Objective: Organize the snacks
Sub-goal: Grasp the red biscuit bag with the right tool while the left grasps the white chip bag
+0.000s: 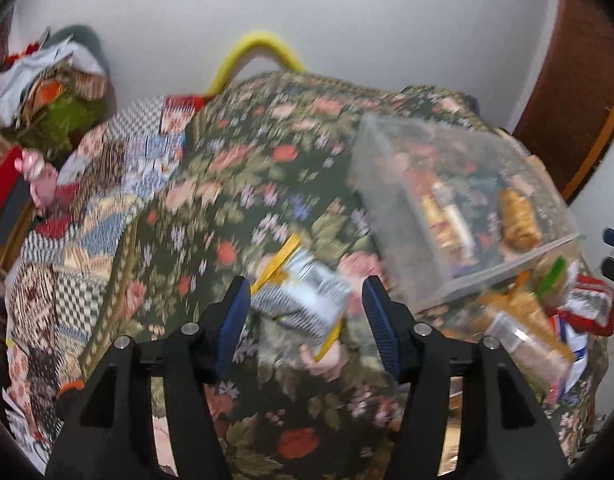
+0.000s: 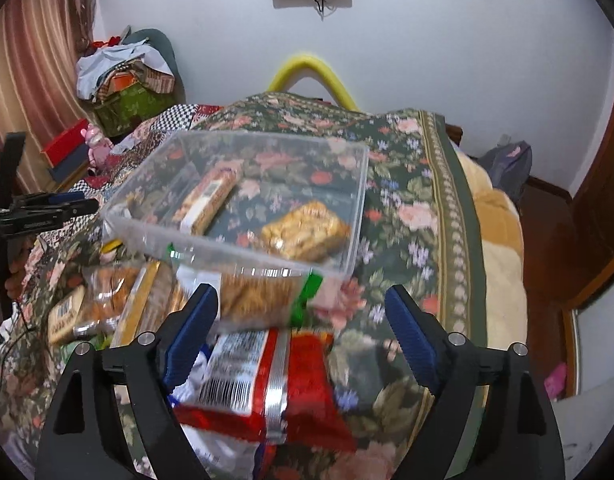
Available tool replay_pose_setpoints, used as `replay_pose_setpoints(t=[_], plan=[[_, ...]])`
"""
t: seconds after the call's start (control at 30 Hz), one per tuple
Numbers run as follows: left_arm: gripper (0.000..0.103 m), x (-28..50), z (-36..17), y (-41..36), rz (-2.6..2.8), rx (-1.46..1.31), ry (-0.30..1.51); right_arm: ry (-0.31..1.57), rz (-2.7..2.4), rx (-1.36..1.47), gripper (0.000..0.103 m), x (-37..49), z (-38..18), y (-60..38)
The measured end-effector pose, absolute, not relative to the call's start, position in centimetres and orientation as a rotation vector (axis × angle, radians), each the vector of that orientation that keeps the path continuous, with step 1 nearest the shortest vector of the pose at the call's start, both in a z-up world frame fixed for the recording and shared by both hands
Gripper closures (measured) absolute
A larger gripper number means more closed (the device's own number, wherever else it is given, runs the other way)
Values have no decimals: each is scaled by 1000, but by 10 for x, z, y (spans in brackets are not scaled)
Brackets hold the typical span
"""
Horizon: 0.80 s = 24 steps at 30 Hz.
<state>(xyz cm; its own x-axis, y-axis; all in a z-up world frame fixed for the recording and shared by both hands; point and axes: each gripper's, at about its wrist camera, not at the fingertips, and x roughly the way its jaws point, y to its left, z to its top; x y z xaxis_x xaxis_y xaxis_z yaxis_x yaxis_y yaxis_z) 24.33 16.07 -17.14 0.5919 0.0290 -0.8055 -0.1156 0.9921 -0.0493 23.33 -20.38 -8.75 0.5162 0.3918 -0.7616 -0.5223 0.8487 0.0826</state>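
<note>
Snacks lie on a bed under a floral bedspread (image 2: 411,216). A clear plastic bin (image 2: 359,184) sits on it, holding a long biscuit pack (image 2: 207,200) at its left and a golden cracker pack (image 2: 303,230) at its right. Nearer, touching the bin's near wall, a green-edged cracker bag (image 2: 259,296) overlaps a red-and-silver snack packet (image 2: 267,380). The right tool (image 2: 303,340) is spread wide above that packet, gripping nothing. The left tool (image 1: 307,320) is also spread, a silver-and-yellow packet (image 1: 303,300) lying blurred between its fingers; contact cannot be told.
</note>
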Motion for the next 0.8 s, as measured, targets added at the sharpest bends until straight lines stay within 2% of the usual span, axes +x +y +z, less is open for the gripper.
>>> replay_pose_setpoints(t=[0.13,0.3,0.4,0.57,0.67,0.8], plan=[[41,248,-191,166,79,-122,961,902,556,-132,9,226,-97,-205],[32,264,-211,168,75,-125,972,939,555,-136,5,219,-109,-202],[19,272,-221,170,62,-123,977,972,555,-152,5,219,-119,-198],[21,276,-235,162,70,-57,969,1012,560,-142,5,218,-130,-194],[35,273,-233,159,62,-39,939,1016,549,-139,5,220,-135,-194],[40,271,-231,162,58,-46,922,1014,535,-112,5,221,-139,-196]])
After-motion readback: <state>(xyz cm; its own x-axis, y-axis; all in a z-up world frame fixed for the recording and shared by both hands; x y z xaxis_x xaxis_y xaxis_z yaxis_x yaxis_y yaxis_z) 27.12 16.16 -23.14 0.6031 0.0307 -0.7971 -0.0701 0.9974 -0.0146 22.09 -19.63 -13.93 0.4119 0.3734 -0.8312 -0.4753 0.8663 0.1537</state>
